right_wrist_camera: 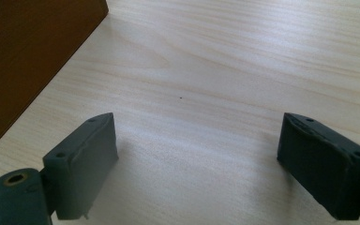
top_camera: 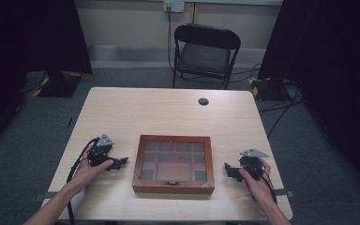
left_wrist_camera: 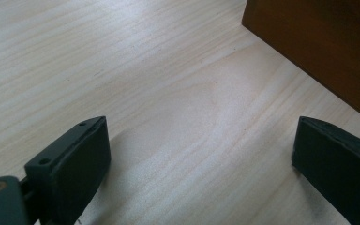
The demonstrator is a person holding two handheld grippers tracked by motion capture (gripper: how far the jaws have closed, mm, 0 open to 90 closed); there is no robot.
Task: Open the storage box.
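Observation:
A shallow wooden box (top_camera: 173, 164) with a glass lid over several compartments lies shut at the table's front middle; its brown side wall shows in the left gripper view (left_wrist_camera: 323, 51) and in the right gripper view (right_wrist_camera: 28, 56). My left gripper (top_camera: 120, 162) rests on the table just left of the box, pointing toward it, jaws wide apart over bare wood (left_wrist_camera: 201, 154). My right gripper (top_camera: 228, 169) sits just right of the box, also aimed at it, jaws spread with nothing between them (right_wrist_camera: 197, 164).
The light wooden table (top_camera: 168, 112) has a small dark round grommet (top_camera: 203, 101) near its far edge. A black folding chair (top_camera: 205, 54) stands behind the table. Cables run across the grey floor at the right.

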